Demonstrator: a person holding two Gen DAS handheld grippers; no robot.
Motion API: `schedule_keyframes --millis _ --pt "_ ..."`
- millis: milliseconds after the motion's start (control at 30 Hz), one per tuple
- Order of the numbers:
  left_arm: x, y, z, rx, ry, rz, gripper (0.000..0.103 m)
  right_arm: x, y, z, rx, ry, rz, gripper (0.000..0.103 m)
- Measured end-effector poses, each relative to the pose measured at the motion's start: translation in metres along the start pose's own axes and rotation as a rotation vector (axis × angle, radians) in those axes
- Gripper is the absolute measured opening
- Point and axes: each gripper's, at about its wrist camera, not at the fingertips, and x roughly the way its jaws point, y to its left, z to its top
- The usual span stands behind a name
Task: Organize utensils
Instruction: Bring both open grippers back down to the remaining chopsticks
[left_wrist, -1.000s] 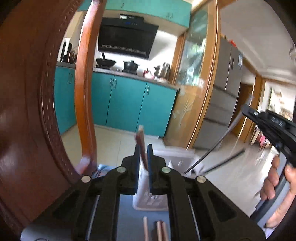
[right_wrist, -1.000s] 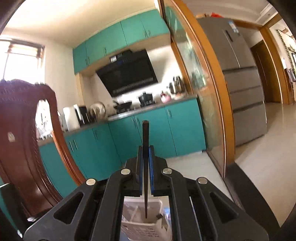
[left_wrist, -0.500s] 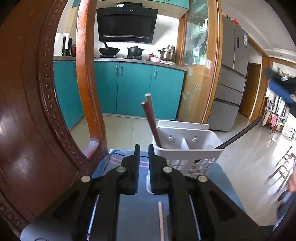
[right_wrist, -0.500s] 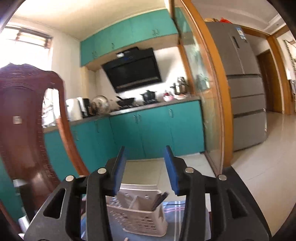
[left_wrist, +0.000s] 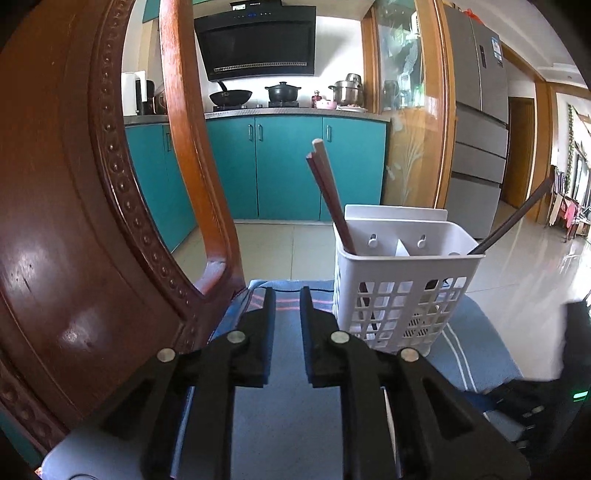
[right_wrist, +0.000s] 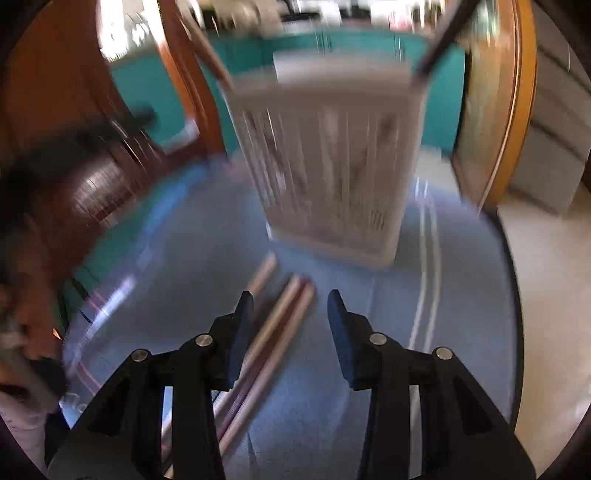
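Left wrist: empty left gripper (left_wrist: 283, 328) opening beside caddy (left_wrist: 402, 295), chair back (left_wrist: 92, 221) close.

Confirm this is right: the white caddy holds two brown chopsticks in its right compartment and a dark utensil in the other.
Not quite. The brown chopsticks stand in the left compartment of the white caddy; the dark utensil leans from the right one. The left wrist view shows it.

Little can be read here. The black range hood (left_wrist: 255, 40) over the stove carries a small pale brand mark on its top strip, too small to make out. The grey refrigerator (left_wrist: 476, 110) bears a sticker, perhaps an energy label, with print that cannot be read. The right wrist view is too blurred for any lettering.
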Motion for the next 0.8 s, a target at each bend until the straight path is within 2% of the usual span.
schedule_keyframes --millis 100,200,267,300,367,400,467,600,633,667,800 --pt "-0.001 0.002 -0.001 -0.004 0.001 -0.002 0.019 0.022 -0.003 -0.004 0.037 0.084 -0.008 0.041" --pt "-0.001 0.003 -0.003 0.0 0.009 -0.003 0.019 0.035 -0.001 -0.008 0.044 0.121 -0.007 0.042" --pt "0.0 0.004 -0.001 0.003 0.015 0.001 0.019 0.039 0.005 -0.01 0.025 0.108 -0.027 0.041" --pt "0.001 0.005 -0.002 0.003 0.019 0.003 0.019 0.039 0.006 -0.01 0.023 0.108 -0.03 0.039" --pt "0.005 0.01 -0.004 -0.003 0.04 0.009 0.02 0.04 0.005 -0.01 0.034 0.122 0.013 0.024" --pt "0.008 0.011 -0.005 -0.007 0.05 0.007 0.022 0.039 0.003 -0.009 0.039 0.134 0.026 0.023" --pt "0.016 0.014 -0.009 -0.013 0.107 -0.027 0.028 0.038 -0.001 -0.011 0.044 0.146 0.032 0.022" --pt "0.046 0.02 -0.026 -0.066 0.314 -0.152 0.028 0.035 -0.011 -0.008 0.066 0.158 0.04 0.022" --pt "0.052 0.019 -0.031 -0.072 0.353 -0.162 0.028 0.035 -0.014 -0.007 0.077 0.158 0.045 0.022" --pt "0.056 0.018 -0.035 -0.067 0.378 -0.164 0.028 0.035 -0.017 -0.006 0.091 0.157 0.046 0.018" --pt "0.063 0.007 -0.042 -0.01 0.41 -0.159 0.029 0.026 -0.038 -0.005 0.126 0.144 0.009 0.018"
